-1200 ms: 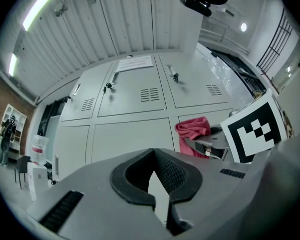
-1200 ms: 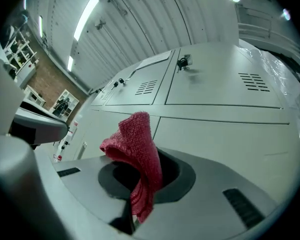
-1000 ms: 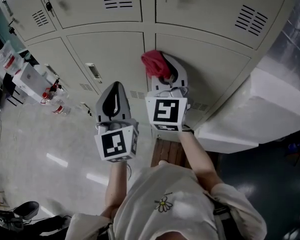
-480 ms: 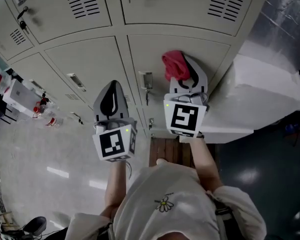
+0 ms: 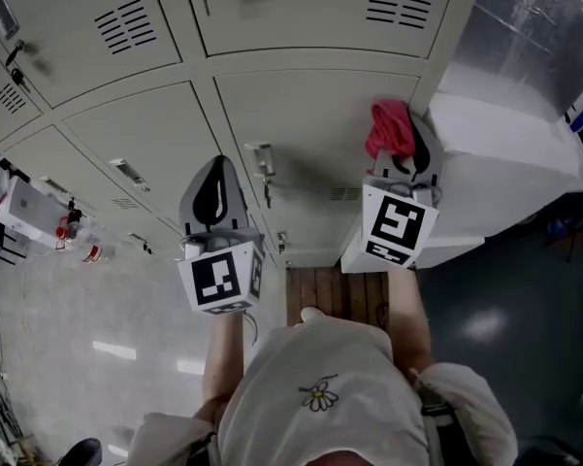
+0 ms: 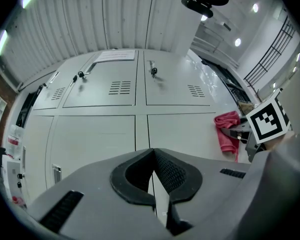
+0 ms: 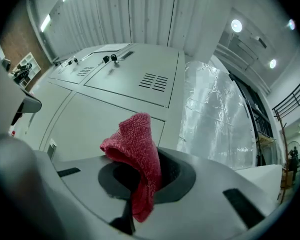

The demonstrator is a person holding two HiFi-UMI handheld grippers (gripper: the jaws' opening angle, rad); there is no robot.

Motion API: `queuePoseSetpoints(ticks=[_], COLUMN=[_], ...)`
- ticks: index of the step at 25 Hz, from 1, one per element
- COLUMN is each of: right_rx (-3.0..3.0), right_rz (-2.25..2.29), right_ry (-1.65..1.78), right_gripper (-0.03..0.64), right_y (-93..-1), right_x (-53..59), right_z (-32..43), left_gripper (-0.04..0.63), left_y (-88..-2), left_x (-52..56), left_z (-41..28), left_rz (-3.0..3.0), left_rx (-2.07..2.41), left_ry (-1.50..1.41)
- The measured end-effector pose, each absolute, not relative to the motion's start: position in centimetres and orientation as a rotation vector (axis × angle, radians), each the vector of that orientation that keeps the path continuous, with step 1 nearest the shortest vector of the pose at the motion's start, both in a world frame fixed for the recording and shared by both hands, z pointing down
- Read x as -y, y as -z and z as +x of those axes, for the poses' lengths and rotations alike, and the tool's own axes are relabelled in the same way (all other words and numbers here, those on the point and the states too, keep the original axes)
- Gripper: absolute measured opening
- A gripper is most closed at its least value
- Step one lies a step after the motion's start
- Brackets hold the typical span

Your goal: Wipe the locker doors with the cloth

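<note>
Left tongs [image 5: 216, 166] and right tongs [image 5: 415, 136]: grey shells, black pads, white black-marker cubes. White short-sleeved shirt [image 5: 301, 352], daisy print [image 5: 318, 395].

My left gripper [image 6: 153, 170]: grey plastic jaws pressed together, nothing btwn them. Ahead are pale grey metal locker doors [image 6: 97, 134] in two rows. Upper ones have slotted vents [image 6: 120, 87] & small dark keys [image 6: 153, 72] in locks. At lower right door's right edge hangs a red woven cloth [image 6: 226, 134], pinched by right gripper [image 6: 236, 132] w/ black-and-white marker cube [image 6: 267, 121].
</note>
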State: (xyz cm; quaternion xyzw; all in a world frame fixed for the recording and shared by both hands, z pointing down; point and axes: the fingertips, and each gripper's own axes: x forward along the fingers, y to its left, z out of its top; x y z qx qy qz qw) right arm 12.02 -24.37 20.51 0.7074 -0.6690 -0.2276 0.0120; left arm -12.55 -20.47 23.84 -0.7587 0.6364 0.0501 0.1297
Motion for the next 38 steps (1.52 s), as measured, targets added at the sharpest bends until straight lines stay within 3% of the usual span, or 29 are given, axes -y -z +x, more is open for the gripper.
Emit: queuePoseSetpoints(ticks=[18, 27, 38], right_rx=[2.081, 2.776, 2.693], right_rz=[2.325, 1.74, 1.503], right_ry=[0.577, 0.673, 0.592], right_gripper=[0.029, 0.029, 0.029], right_y=[-20.3, -21.3, -29.3], right_x=[23.7, 20.9, 24.4], right_z=[15.3, -0.4, -11.9], left_gripper=[0.016, 0.017, 0.017], left_y=[-23.8, -24.6, -26.0], left_x=[20.5, 19.8, 17.8], left_z=[-13.3, -15.7, -20.3], left_rz=[-2.196, -2.121, -2.002], left_rx=[-1.85, -1.908, -2.062], left_ry=[-0.148, -0.109, -0.057])
